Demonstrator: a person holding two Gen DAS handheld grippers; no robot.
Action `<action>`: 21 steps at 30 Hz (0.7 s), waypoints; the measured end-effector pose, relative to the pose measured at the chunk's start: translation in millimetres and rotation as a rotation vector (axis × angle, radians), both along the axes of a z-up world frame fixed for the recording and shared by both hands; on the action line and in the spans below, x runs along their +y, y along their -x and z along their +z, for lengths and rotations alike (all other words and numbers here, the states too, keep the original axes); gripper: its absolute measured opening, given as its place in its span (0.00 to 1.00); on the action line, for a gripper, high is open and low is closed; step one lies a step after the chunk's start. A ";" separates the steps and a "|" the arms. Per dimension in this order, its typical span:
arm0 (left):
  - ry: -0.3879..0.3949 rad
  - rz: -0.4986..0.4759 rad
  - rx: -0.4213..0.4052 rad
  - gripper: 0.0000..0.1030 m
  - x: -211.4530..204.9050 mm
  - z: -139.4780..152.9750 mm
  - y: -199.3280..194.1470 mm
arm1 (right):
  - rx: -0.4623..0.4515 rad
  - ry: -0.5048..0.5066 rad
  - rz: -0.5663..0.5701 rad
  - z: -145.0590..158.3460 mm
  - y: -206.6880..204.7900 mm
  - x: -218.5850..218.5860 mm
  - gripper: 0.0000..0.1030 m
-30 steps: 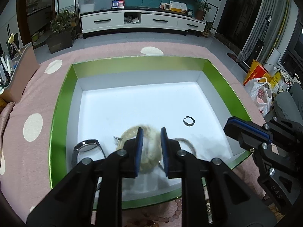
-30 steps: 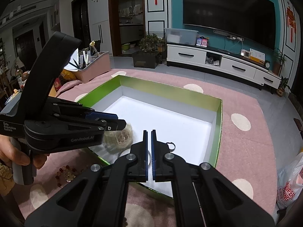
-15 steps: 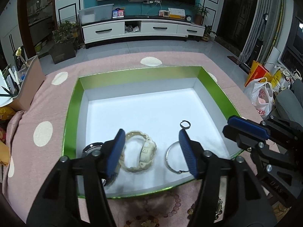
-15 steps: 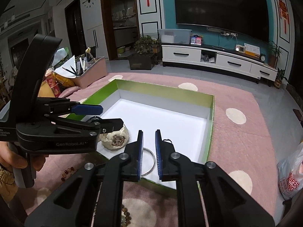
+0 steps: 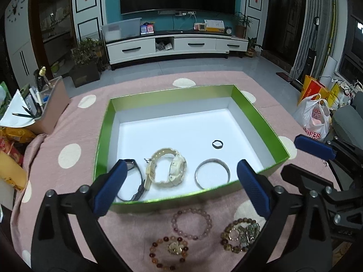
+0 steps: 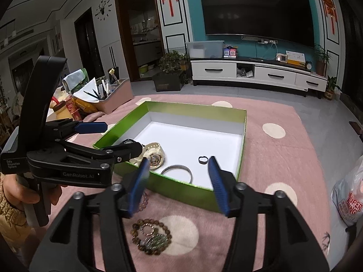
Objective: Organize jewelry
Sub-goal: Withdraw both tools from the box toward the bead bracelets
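Observation:
A green box (image 5: 249, 111) with a white floor holds a cream watch (image 5: 166, 168), a dark watch (image 5: 132, 182), a silver bangle (image 5: 212, 173) and a small black ring (image 5: 217, 144). On the pink cloth in front lie a pink bead bracelet (image 5: 191, 223), an amber bead bracelet (image 5: 169, 252) and a brown bead bracelet with pendants (image 5: 240, 234). My left gripper (image 5: 181, 188) is open and empty above the box's near wall. My right gripper (image 6: 179, 183) is open and empty, above the near wall; the brown bracelet (image 6: 150, 236) lies below it.
The box (image 6: 199, 113) sits on a pink polka-dot cloth (image 5: 68, 158). A pink pen holder (image 5: 45, 106) and snack packets (image 5: 11, 140) stand at the left. A plastic bag (image 5: 314, 122) is off the table's right side.
My left gripper let go of the cream watch in the box, opened wide and pulled back and up. My right gripper went from shut to open and also drew back.

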State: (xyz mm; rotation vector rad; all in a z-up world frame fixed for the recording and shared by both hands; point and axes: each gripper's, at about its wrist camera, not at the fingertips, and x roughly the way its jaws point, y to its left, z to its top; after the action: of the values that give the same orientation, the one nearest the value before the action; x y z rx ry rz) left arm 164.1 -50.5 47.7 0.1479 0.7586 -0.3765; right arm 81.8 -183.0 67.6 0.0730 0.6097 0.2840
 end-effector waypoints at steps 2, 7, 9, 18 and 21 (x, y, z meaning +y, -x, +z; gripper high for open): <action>-0.004 -0.001 -0.005 0.97 0.8 2.2 8.7 | -0.004 -0.001 0.000 1.8 7.2 0.6 0.55; -0.023 0.005 -0.024 0.98 4.4 6.8 25.6 | -0.014 -0.004 -0.002 7.7 23.3 0.7 0.58; -0.028 0.008 -0.026 0.98 5.3 8.7 31.8 | -0.019 -0.006 -0.003 9.9 29.3 1.3 0.58; -0.042 0.029 -0.038 0.98 16.4 15.4 60.6 | -0.022 -0.016 -0.004 13.1 52.0 2.2 0.64; -0.035 0.039 -0.021 0.98 24.1 13.0 65.0 | -0.009 -0.019 -0.009 10.0 59.8 0.5 0.64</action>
State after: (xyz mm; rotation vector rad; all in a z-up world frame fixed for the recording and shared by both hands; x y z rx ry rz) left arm 99.0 -26.3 60.7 0.1694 0.7467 -0.3241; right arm 22.0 -182.5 77.7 0.0929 0.5975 0.2814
